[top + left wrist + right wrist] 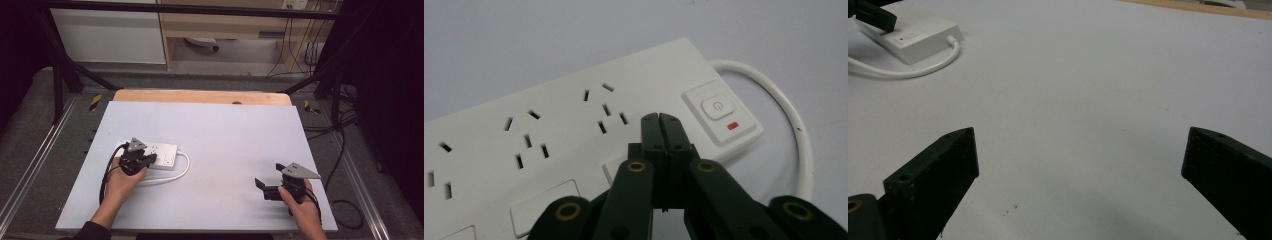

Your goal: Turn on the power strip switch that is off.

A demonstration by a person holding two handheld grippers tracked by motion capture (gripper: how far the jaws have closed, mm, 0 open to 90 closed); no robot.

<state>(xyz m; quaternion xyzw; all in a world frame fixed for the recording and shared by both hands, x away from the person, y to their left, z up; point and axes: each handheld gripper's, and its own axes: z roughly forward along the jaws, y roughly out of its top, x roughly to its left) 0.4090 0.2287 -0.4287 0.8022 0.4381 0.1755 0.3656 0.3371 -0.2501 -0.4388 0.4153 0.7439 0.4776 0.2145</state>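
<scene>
A white power strip (pixel 159 150) lies on the left half of the white board (pixel 225 130), its white cable (pixel 181 170) curling round the right end. My left gripper (pixel 151 159) is shut with nothing between its jaws. In the left gripper view its tips (pixel 659 119) sit over the power strip (pixel 549 130), just left of the switch button (pixel 719 107) with its red light (pixel 734 126); whether they touch the strip I cannot tell. My right gripper (pixel 269 176) stands open and empty above the bare board at the front right (pixel 1083 150).
The right gripper view has the strip's switch end (pixel 913 37) and cable (pixel 908 72) far off at the top left, under the other gripper's tip (pixel 873 15). A wooden strip (pixel 200 96) borders the board's far edge. Metal frame bars and cables run along the sides.
</scene>
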